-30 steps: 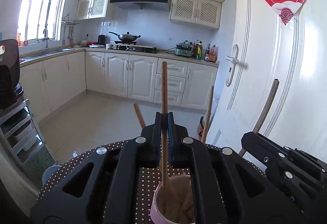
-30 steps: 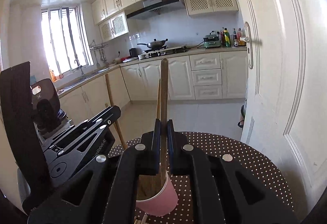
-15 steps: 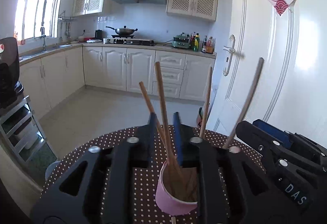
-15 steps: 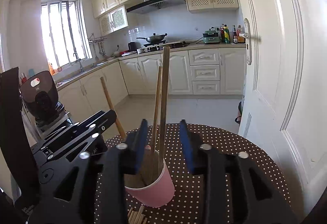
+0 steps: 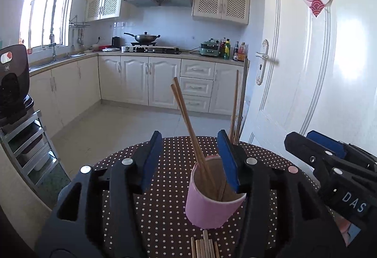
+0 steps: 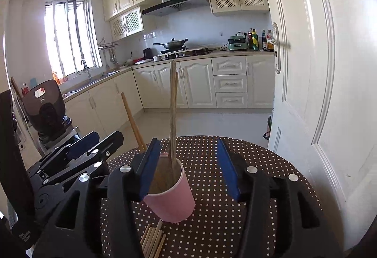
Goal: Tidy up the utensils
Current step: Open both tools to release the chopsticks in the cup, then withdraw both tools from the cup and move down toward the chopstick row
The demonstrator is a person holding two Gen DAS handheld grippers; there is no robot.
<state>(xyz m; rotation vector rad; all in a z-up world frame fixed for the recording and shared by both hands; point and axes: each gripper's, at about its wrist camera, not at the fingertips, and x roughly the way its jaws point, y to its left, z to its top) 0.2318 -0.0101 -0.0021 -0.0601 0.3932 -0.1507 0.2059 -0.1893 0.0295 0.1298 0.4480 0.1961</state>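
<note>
Released chopsticks [image 5: 188,126] now lean in pink cup [image 5: 207,208] — both grippers opening.

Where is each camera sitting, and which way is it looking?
Left wrist view: sits on the left gripper, looking along its opening jaws, slightly down, at the pink cup of chopsticks; the right gripper shows at the right edge.
Right wrist view: sits on the right gripper, jaws also opening, facing the pink cup; the left gripper shows at left.
Both share the cup, the dotted table, loose chopsticks in front and the kitchen behind.
</note>
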